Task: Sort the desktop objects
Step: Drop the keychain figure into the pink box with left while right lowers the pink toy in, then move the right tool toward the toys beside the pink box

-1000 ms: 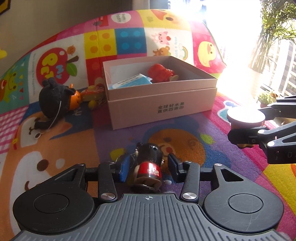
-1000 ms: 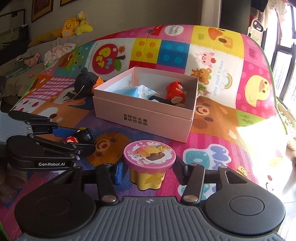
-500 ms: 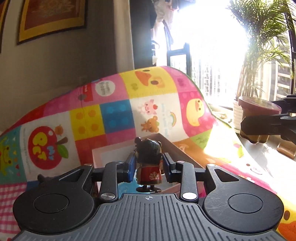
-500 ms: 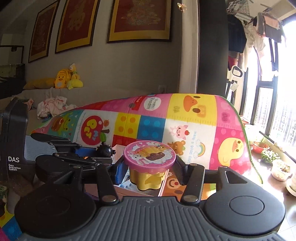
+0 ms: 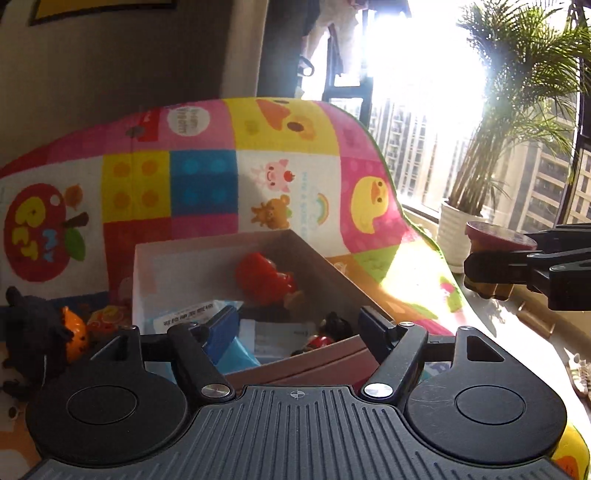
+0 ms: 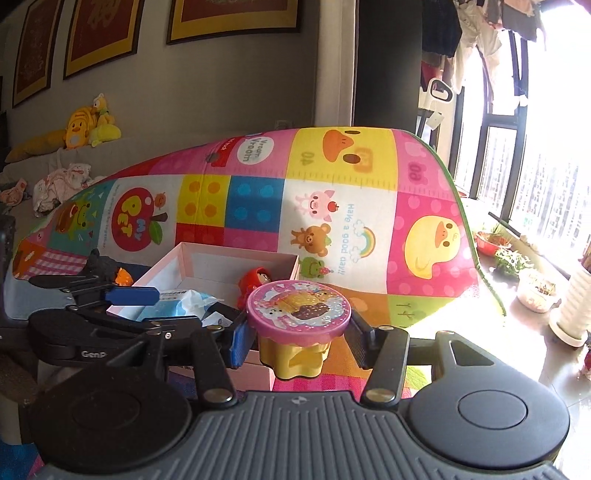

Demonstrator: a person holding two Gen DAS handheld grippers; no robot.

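1. Pink box (image 5: 334, 360) sits open on the bright patchwork play mat (image 5: 288, 177), seen from the left wrist camera. Over it hangs the left gripper (image 5: 297, 325), its jaws opening with nothing pinched between the blue pads. Below that gap a small black-haired figurine (image 5: 327, 332) in a red outfit lies inside the box near the front wall, beside a red toy (image 5: 264, 277) and a blue tissue pack (image 5: 199, 317). Left of the box, on the mat, stands a black plush toy (image 5: 29, 328) with an orange face. At the right edge the right gripper (image 5: 491, 258) reaches in from the side, carrying a cup-shaped toy against a sunlit window and a potted palm (image 5: 517, 110).

2. From the right wrist camera, the right gripper (image 6: 301, 341) pinches a yellow cup toy with a pink lid (image 6: 298, 312) between its pads, held above the near right corner of the box (image 6: 236, 260). The left gripper (image 6: 133, 295) shows at the left, one blue pad out over the box. Inside, the tissue pack (image 6: 177, 304) and the red toy (image 6: 255, 284) are partly visible; the figurine is hidden from here. Framed pictures (image 6: 232, 18) hang on the grey wall, and yellow plush toys (image 6: 88, 125) sit on a sofa.
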